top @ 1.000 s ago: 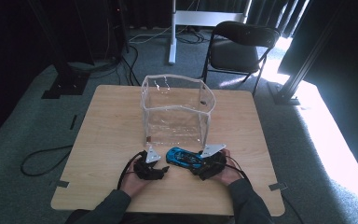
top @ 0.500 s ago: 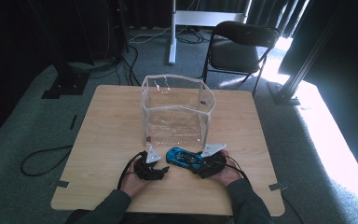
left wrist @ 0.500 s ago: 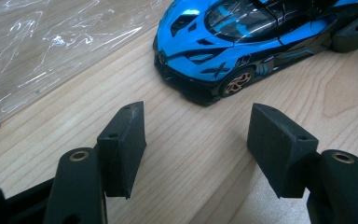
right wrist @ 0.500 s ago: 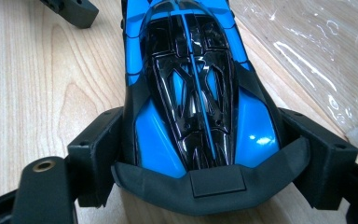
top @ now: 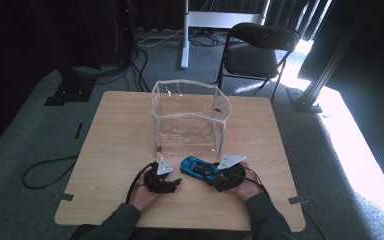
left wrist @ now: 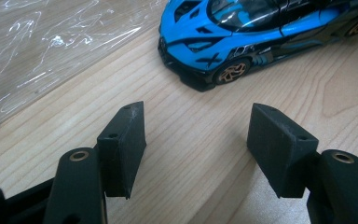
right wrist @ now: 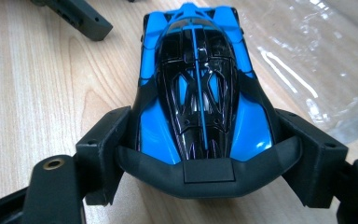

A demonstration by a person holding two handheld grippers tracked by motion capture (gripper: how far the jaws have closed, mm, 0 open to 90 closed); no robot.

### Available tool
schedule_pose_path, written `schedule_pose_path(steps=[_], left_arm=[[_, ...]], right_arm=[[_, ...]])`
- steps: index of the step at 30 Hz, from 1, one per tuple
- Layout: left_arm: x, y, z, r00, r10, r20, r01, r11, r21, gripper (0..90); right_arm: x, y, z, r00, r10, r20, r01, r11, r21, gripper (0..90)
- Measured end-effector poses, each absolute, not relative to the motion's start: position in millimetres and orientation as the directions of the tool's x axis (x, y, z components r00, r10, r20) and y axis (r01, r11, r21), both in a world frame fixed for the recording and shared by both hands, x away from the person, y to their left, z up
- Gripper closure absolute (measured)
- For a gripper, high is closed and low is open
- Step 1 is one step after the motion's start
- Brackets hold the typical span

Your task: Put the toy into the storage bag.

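Observation:
A blue and black toy car (top: 199, 168) sits on the wooden table (top: 115, 145), just in front of a clear plastic box (top: 190, 117). My right gripper (top: 220, 176) is shut on the car's rear; in the right gripper view both pads press the sides of the car (right wrist: 200, 84) at its black rear wing. My left gripper (top: 176, 183) rests on the table left of the car's nose, open with bare wood between its jaws (left wrist: 198, 126). The car's front (left wrist: 242, 32) lies ahead and to the right of it, apart from the pads.
The box is open-topped and its crinkled clear sheet (left wrist: 37, 46) reaches the table close to both grippers. A folding chair (top: 260, 50) stands beyond the table's far edge. A black cable (top: 45, 170) loops on the floor to the left.

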State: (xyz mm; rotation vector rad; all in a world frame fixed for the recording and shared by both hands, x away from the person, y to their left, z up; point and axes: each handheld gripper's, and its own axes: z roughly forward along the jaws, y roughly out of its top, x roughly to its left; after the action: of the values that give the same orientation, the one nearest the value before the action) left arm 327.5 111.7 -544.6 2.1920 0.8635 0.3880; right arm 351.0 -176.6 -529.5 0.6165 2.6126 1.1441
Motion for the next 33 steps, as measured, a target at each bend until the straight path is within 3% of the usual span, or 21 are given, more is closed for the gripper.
schedule_pose_path(steps=[14,33], left_arm=[[327.4,111.4,-544.6,0.728,0.685,0.01,0.463,-0.502,0.73,37.6],[327.4,111.3,-544.7,0.728,0.686,0.008,0.464,-0.5,0.731,37.6]], right_arm=[[347.3,-186.7,-500.9,-0.886,0.464,-0.01,0.259,0.513,0.819,24.6],[354.1,-201.3,-460.7,-0.904,0.427,-0.005,0.23,0.496,0.837,24.7]])
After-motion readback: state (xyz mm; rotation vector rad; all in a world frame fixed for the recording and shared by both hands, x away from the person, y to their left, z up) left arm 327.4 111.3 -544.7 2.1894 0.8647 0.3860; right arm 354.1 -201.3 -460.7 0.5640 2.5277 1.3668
